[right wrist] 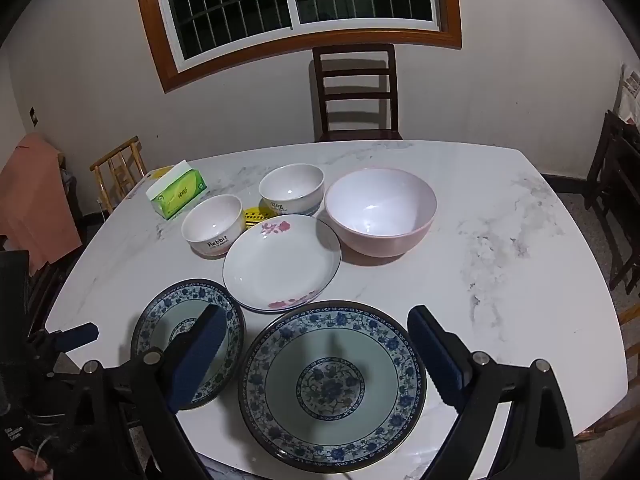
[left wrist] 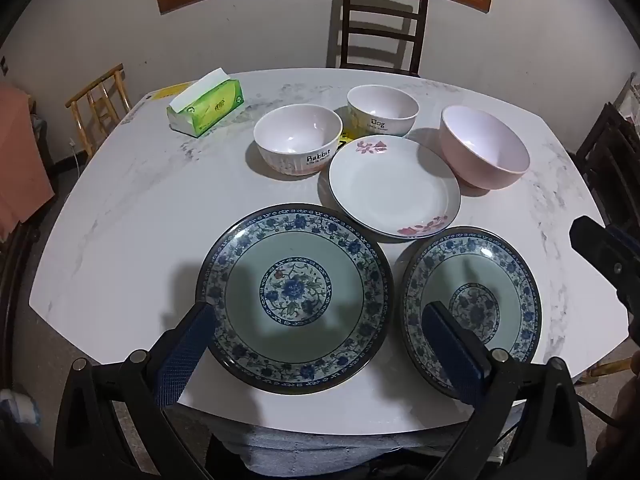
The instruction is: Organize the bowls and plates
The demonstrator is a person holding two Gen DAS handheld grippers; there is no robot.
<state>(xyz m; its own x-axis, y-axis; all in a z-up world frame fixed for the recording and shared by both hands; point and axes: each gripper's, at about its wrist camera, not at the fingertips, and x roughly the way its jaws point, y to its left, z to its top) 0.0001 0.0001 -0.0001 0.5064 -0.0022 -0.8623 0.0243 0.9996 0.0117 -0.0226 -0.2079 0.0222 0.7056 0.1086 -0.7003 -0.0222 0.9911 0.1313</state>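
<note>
The left gripper (left wrist: 316,316) and right gripper (right wrist: 316,334) are hanging spread wide and gripping nothing, each above one of two blue-patterned plates, the left blue plate (left wrist: 294,298) and the right blue plate (right wrist: 332,386), which are sitting side by side near the front edge of the marble table (left wrist: 120,208). Just beyond them a white flowered plate (left wrist: 394,188) is lying, with the "Rabbit" bowl (left wrist: 298,140), "Dog" bowl (left wrist: 382,110) and pink bowl (left wrist: 484,148) standing behind it. Farther back left, a green tissue box (left wrist: 206,106) is resting.
</note>
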